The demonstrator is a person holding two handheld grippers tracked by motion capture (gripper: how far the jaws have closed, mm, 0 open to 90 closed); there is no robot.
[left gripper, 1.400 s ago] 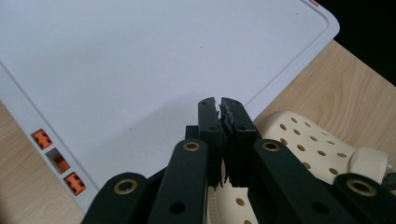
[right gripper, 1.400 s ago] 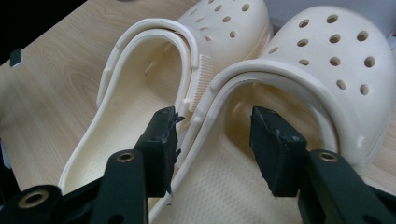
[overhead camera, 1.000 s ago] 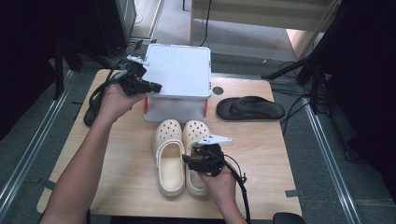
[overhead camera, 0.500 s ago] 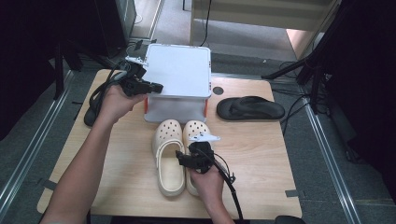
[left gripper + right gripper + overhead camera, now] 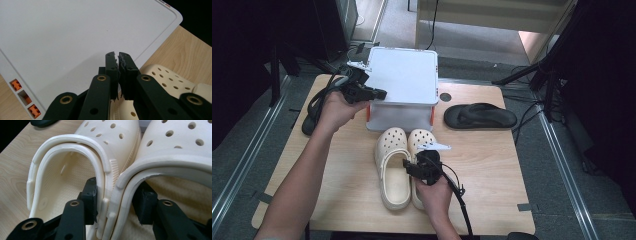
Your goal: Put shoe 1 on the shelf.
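No writing or brand is showing on the cream clogs (image 5: 404,162), which are lying side by side on the table (image 5: 492,165) just in front of the white-lidded box (image 5: 404,87). The right tool (image 5: 113,202) has just been closing, one jaw inside each clog, its pads pressing their adjoining inner walls together, while bare table is lying open beyond them and both heels are being cut off in the right gripper view. The left tool (image 5: 118,58) is hovering over the box lid with jaws nearly together, holding nothing.
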